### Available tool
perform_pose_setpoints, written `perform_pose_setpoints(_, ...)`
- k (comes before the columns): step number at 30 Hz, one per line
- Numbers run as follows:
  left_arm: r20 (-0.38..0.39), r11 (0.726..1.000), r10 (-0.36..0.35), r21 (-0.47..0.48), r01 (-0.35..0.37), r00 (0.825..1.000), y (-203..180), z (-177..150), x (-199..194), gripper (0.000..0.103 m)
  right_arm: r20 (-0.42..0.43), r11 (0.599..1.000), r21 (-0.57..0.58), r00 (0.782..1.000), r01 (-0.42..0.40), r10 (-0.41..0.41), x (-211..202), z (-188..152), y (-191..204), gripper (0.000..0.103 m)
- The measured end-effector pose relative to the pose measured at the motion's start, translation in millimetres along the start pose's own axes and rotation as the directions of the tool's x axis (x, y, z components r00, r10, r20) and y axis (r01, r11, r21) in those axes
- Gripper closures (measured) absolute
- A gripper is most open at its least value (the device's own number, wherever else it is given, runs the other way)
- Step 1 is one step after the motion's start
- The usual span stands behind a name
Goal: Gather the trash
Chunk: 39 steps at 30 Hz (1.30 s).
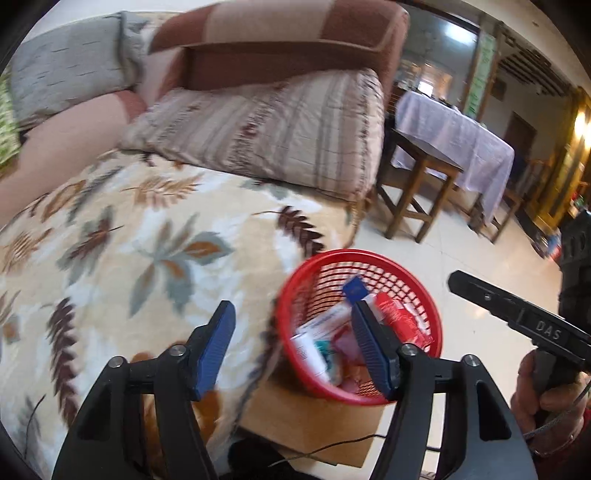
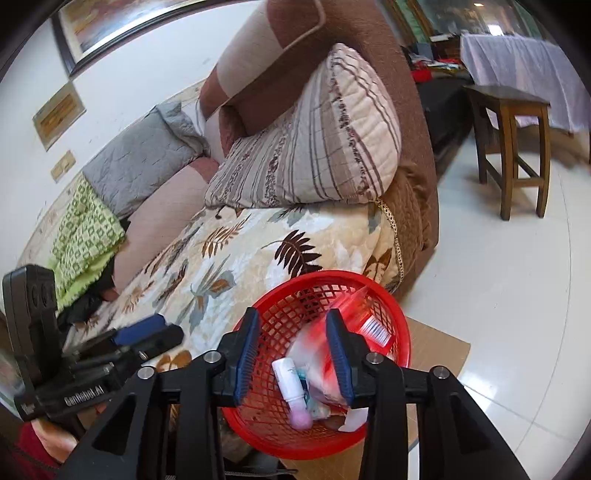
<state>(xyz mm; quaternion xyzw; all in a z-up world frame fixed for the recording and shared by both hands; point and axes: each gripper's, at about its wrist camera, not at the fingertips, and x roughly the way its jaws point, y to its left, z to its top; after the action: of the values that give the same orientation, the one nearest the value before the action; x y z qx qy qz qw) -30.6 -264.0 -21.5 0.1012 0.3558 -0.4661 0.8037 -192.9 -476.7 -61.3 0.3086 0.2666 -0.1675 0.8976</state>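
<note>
1. Trash is seen gathered in a red mesh basket [image 1: 360,325] [image 2: 321,365], which stands on a flat piece of cardboard [image 1: 314,424] [image 2: 436,350] on the floor, right against the front edge of the sofa.
2. The sofa seat is covered by a cream blanket printed with leaves [image 1: 122,251] [image 2: 236,258]. A striped cushion [image 1: 266,133] [image 2: 314,147] is leaned against the brown armrest [image 2: 417,129], and a grey pillow [image 1: 70,74] [image 2: 144,155] and a green patterned cloth [image 2: 85,236] are seen further along.
3. The floor [image 2: 498,258] is laid with pale glossy tiles. A wooden stool [image 1: 417,181] [image 2: 513,147] is placed beyond the sofa, near a table draped in a light cloth [image 1: 461,136] [image 2: 528,66]. Framed pictures [image 2: 110,22] are hung on the white wall.
4. Inside the basket, a white tube with a pink cap [image 2: 293,395], red wrappers [image 1: 402,317] [image 2: 354,314], a blue card [image 1: 354,288] and a white box [image 1: 328,325] are piled loosely.
5. The left gripper [image 1: 295,349] is held with its jaws wide apart and nothing between them, one blue pad over the blanket and the other over the basket.
6. The right gripper [image 2: 295,356] is likewise spread open above the basket; nothing is seen clamped, though the wrappers are blurred.
</note>
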Motion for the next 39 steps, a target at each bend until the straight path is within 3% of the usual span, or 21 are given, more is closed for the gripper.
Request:
perform_pose_setpoints(3,0.03,0.998,0.057,-0.013,-0.057,0.998,13,-14,-20,0.031,0.002,1.0,-0.014,1.0,0.018,-0.018,-6,-4,11,0.057)
perform_pose_setpoints(4,0.038,0.997,0.082,-0.014,-0.081,0.996,19,-21,-28,0.031,0.005,0.999,-0.022,1.0,0.031,-0.031,-8,-6,16,0.051)
perform_pose_setpoints(9,0.07,0.987,0.158,-0.054,-0.154,0.985,42,-46,-60,0.031,0.054,0.98,-0.099,0.984,0.174,-0.169,-23,-34,59,0.033)
perform_pose_setpoints(12,0.103,0.976,0.215,-0.063,-0.209,0.971,49,-59,-77,0.03,0.057,0.968,-0.111,0.974,0.225,-0.22,-26,-51,78,0.031)
perform_pose_setpoints(15,0.133,0.97,0.243,-0.053,-0.238,0.961,54,-69,-93,0.019,0.084,0.945,-0.123,0.952,0.302,-0.294,-29,-66,93,0.03)
perform_pose_setpoints(18,0.149,0.957,0.29,-0.055,-0.285,0.945,62,-75,-102,0.017,0.105,0.923,-0.137,0.932,0.359,-0.347,-30,-84,109,0.025)
perform_pose_setpoints(21,0.143,0.945,0.326,-0.094,-0.315,0.935,77,-75,-106,0.017,0.084,0.914,-0.181,0.932,0.363,-0.353,-23,-93,123,0.024)
perform_pose_setpoints(24,0.156,0.916,0.396,-0.133,-0.378,0.905,88,-71,-110,0.017,0.089,0.907,-0.209,0.931,0.366,-0.355,-19,-92,129,0.024)
perform_pose_setpoints(27,0.169,0.904,0.427,-0.101,-0.415,0.889,84,-68,-108,0.016,0.114,0.9,-0.227,0.928,0.371,-0.354,-22,-91,135,0.024)
perform_pose_setpoints(34,0.177,0.892,0.45,-0.047,-0.449,0.876,74,-67,-102,0.016,0.136,0.893,-0.253,0.927,0.373,-0.348,-20,-91,139,0.023)
perform_pose_setpoints(39,0.177,0.889,0.458,-0.06,-0.455,0.871,80,-66,-102,0.015,0.132,0.896,-0.244,0.928,0.37,-0.347,-16,-90,137,0.023)
